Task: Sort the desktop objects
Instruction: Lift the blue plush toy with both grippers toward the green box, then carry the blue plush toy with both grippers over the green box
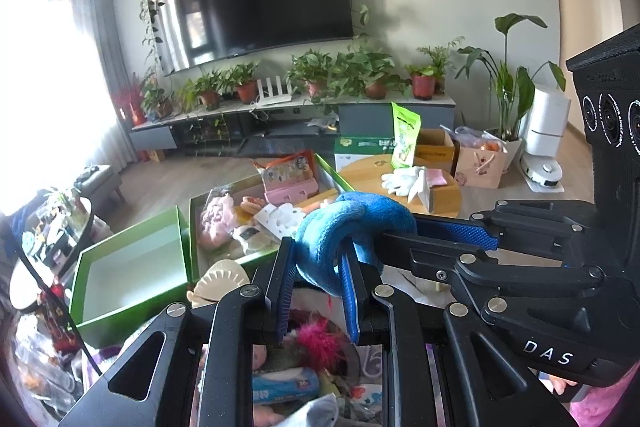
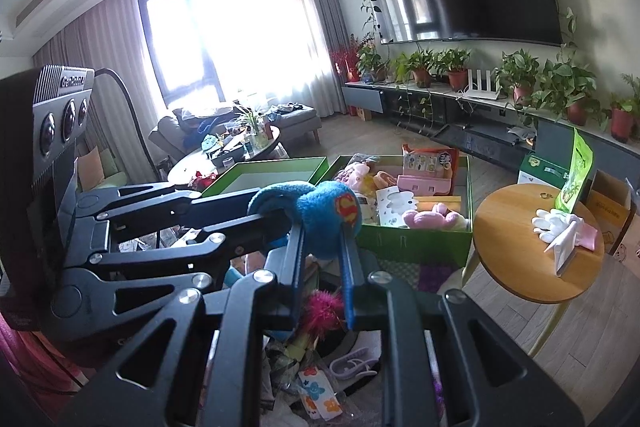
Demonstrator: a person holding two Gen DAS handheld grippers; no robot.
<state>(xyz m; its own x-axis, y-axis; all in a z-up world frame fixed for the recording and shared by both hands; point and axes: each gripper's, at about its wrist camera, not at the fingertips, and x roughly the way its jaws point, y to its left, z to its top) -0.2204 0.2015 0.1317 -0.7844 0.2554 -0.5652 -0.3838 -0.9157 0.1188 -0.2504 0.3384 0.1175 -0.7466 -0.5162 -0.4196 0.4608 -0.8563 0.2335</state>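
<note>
A blue fleece sock with a Superman badge (image 2: 320, 211) hangs in the air, held by both grippers. My left gripper (image 1: 318, 267) is shut on one end of the sock (image 1: 352, 219); my right gripper (image 2: 322, 247) is shut on the other end. In the left wrist view the right gripper (image 1: 400, 231) comes in from the right, its fingers pinching the sock. In the right wrist view the left gripper (image 2: 276, 213) comes in from the left. Below lies a pile of mixed objects, with a pink feather toy (image 2: 322, 311) on top.
An empty green box (image 1: 132, 267) stands left; a second green box (image 2: 416, 243) full of plush toys and packets stands beyond the sock. A round wooden table (image 2: 520, 267) at right carries a white glove (image 2: 550, 223) and a green bag (image 2: 576, 171).
</note>
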